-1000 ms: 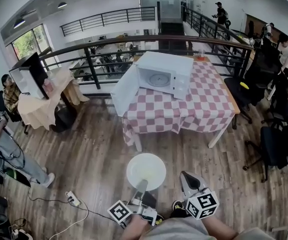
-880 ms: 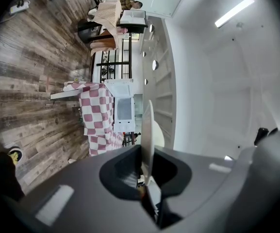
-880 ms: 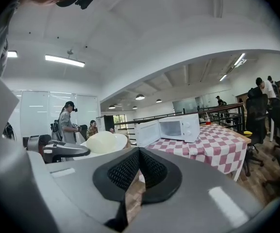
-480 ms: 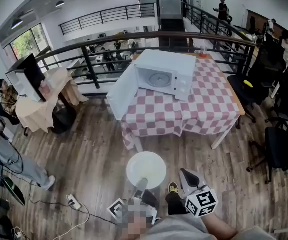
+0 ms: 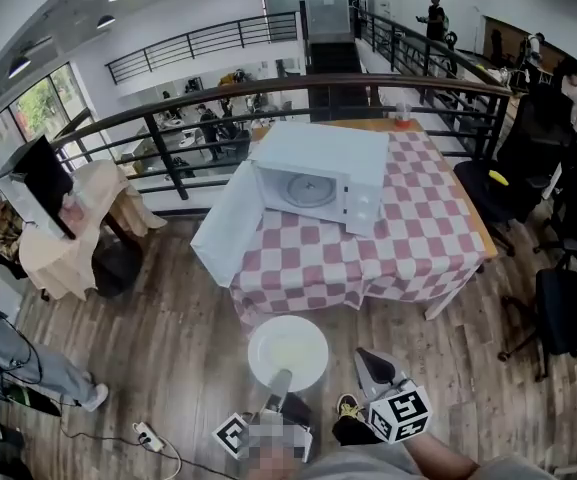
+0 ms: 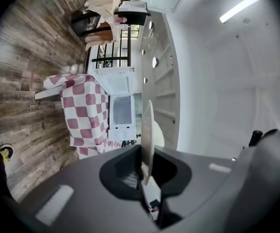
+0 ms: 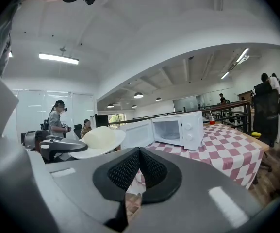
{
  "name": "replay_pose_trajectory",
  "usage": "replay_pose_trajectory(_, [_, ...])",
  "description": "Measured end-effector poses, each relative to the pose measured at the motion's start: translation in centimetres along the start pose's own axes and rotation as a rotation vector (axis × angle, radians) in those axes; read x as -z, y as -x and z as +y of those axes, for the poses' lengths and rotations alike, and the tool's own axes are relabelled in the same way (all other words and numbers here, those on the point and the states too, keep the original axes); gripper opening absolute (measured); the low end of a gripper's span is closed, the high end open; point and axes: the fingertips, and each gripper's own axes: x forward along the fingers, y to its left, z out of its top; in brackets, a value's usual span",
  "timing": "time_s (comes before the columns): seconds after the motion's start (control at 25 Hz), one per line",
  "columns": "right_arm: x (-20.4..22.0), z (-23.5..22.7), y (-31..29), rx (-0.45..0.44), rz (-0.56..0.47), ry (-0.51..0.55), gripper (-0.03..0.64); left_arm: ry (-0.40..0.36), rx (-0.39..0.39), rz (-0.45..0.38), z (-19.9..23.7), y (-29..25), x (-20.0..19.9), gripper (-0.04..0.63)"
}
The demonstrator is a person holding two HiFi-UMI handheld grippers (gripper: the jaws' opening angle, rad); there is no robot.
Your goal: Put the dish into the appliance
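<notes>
Before the open microwave (image 5: 318,173), the left hand-held gripper (image 5: 280,380) pinches the dish (image 5: 288,353); the right hand-held gripper (image 5: 366,360) is closed, empty.

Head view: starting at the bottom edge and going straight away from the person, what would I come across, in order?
The left gripper → the white plate it holds by the rim → the table with the checked cloth → the open microwave → the dark railing.

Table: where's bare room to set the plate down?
Checked cloth of the table is bare right of the microwave, up to the cup at the far edge, and along the near edge. Left corner is crowded: the open door overhangs it.
</notes>
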Motion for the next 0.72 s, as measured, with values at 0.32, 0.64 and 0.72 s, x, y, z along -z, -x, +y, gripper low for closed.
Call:
replay_pose_trajectory(0.32, [-0.5,-2.8,-4.5,-0.022,0.031,-0.013,-0.002,0.013,-0.040,-0.006,1.4,-4.6,-1.5,0.026])
replay_pose_trajectory(0.64, [-1.9,-4.8,-6.9,-0.052,0.037,-0.013,-0.002,0.020,-0.047,-0.024,1.5,-8.2,-2.0,0.026])
replay_pose_trajectory(0.72, [-2.1,-5.4,-7.4,-0.060,0.037,-0.015,-0.001,0.014,-0.048,-0.030,1.7,-9.0,-2.0,0.026])
